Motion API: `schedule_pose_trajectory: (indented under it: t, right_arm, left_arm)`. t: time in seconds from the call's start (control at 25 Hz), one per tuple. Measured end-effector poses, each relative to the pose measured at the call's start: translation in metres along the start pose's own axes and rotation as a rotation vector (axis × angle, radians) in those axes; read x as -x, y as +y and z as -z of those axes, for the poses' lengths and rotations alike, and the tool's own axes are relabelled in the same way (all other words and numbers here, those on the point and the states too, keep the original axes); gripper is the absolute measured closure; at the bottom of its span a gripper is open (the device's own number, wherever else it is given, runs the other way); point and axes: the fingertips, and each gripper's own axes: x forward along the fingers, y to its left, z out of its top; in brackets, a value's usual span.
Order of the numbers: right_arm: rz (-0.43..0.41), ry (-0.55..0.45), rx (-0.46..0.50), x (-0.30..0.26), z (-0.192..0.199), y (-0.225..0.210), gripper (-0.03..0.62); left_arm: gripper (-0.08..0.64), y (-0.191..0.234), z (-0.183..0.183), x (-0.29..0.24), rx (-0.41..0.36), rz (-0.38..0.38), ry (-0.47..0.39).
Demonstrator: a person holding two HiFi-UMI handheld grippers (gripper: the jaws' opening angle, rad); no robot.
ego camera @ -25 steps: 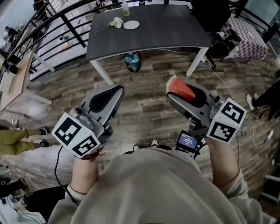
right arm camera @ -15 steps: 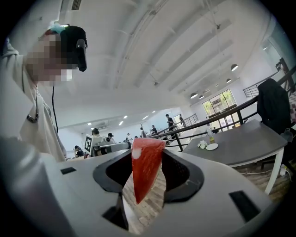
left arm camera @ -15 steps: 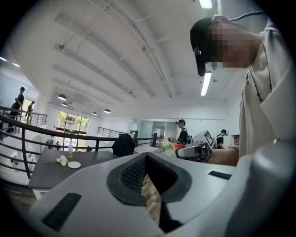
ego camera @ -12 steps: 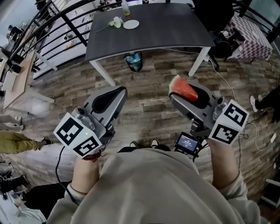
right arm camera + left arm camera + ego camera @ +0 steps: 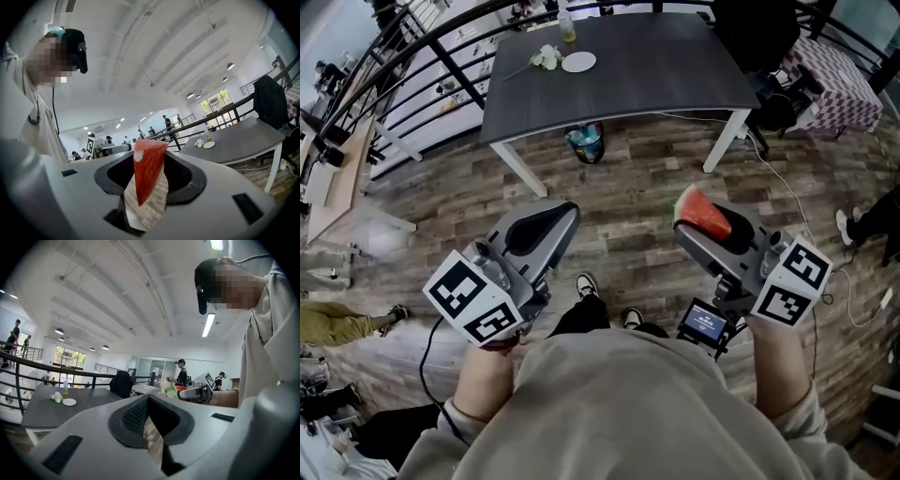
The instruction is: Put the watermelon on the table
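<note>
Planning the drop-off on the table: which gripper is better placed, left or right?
Right: the right gripper is shut on the watermelon slice; the left gripper is shut, empty. Neither has reached the table.

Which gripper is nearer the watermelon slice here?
Right. The right gripper is shut on the watermelon slice itself. The left gripper is off to its left, shut on nothing and well apart from it.

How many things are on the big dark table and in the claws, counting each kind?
Plate: 1
Bunch of flowers: 1
Bottle: 1
Watermelon slice, held in the right claw: 1
Total: 4
</note>
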Motion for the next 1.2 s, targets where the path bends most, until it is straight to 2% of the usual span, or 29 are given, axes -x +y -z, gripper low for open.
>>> schedule_pose_trajectory:
  t: [0.28, 0.72, 1.2]
  right_arm:
    - [0.052, -0.011, 0.017, -0.01, -0.012, -0.012, 0.393]
    - [0.097, 0.002, 0.031, -0.066, -0.036, -0.044, 0.393]
    - [0.146, -0.014, 0.005, -0.127, -0.058, -0.064, 0.393]
  left_arm:
    - [0.555, 0.03, -0.008, -0.011, 0.0, 0.046, -0.03]
    - [0.555, 0.098, -0.011, -0.028, 0.037, 0.081, -0.057]
    - [0.555, 0.163, -0.029, -0.037, 0.024, 0.137, -0.044]
